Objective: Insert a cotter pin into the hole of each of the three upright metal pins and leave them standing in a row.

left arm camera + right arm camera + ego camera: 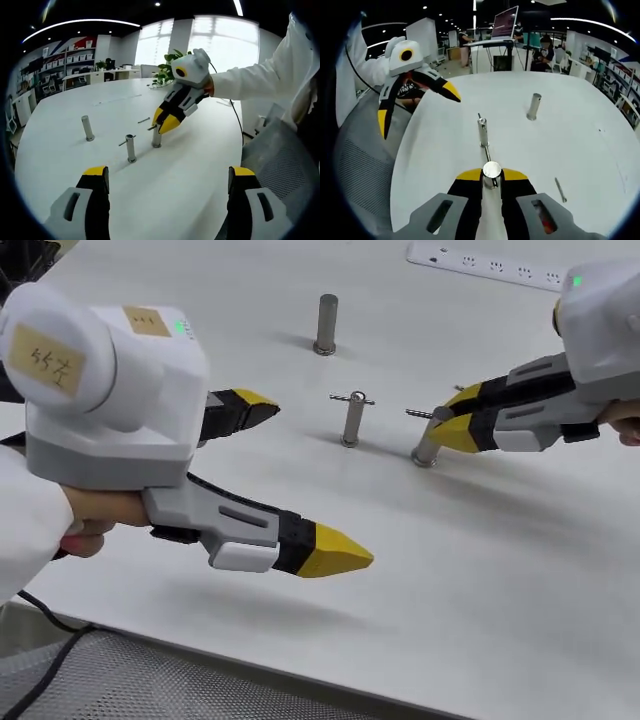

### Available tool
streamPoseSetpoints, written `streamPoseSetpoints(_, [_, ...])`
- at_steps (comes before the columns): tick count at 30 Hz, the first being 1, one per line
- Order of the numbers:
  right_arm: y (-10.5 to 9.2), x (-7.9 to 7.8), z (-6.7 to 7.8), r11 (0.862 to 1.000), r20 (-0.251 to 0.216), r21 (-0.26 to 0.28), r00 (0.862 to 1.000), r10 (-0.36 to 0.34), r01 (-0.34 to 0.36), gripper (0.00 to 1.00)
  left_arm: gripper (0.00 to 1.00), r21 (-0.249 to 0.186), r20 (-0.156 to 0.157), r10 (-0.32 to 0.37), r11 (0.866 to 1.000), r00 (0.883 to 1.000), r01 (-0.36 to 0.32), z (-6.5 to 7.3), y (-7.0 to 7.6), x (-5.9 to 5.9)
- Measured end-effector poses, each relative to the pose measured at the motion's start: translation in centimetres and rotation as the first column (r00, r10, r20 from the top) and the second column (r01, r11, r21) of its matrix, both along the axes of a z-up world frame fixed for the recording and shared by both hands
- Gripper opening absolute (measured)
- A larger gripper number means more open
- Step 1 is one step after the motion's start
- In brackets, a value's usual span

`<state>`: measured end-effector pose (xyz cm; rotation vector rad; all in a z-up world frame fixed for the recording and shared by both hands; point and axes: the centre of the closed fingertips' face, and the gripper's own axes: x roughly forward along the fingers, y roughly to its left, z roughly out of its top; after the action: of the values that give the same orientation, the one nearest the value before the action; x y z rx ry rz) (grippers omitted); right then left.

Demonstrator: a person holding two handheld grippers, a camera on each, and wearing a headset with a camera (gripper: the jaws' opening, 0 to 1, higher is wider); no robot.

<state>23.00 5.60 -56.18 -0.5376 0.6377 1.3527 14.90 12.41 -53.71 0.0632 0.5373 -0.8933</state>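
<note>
The white table [480, 620] carries three upright metal pins [327, 323], a loose cotter pin [560, 190] and a power strip [485, 265].

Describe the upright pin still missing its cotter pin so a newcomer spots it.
On the white table, three upright pins stand in a row. Take the end pin nearest the power strip, farthest from the right hand-held gripper. Its top is bare, while the middle pin has a cotter pin crossing it.

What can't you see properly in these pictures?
- Head view: right gripper covers the nearest pin's top, so its hole is hidden.
- Right gripper view: unclear whether the jaws pinch that pin.
- Left gripper view: far pin's hole, too small.
- Head view: power strip, one end behind that gripper.
</note>
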Motion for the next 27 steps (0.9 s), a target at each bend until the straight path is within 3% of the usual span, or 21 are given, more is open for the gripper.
streamPoseSetpoints(7, [0.0,0.0,0.0,1.0,-0.006,0.006,1.0,-0.015,0.015,0.08,0.99,-0.003,-0.004,-0.002,1.0,1.0,0.002,-0.1,0.0,-0.1])
streamPoseSetpoints(18, [0.0,0.0,0.1,1.0,0.034,0.002,0.999,-0.003,0.003,0.09,0.99,-0.004,-0.004,-0.002,1.0,1.0,0.002,0.1,-0.1,-0.3])
streamPoseSetpoints(27, [0.4,-0.2,1.8,0.997,0.02,0.073,0.999,-0.027,0.025,0.2,0.99,-0.005,0.001,0.006,1.0,1.0,-0.006,0.3,0.1,-0.2])
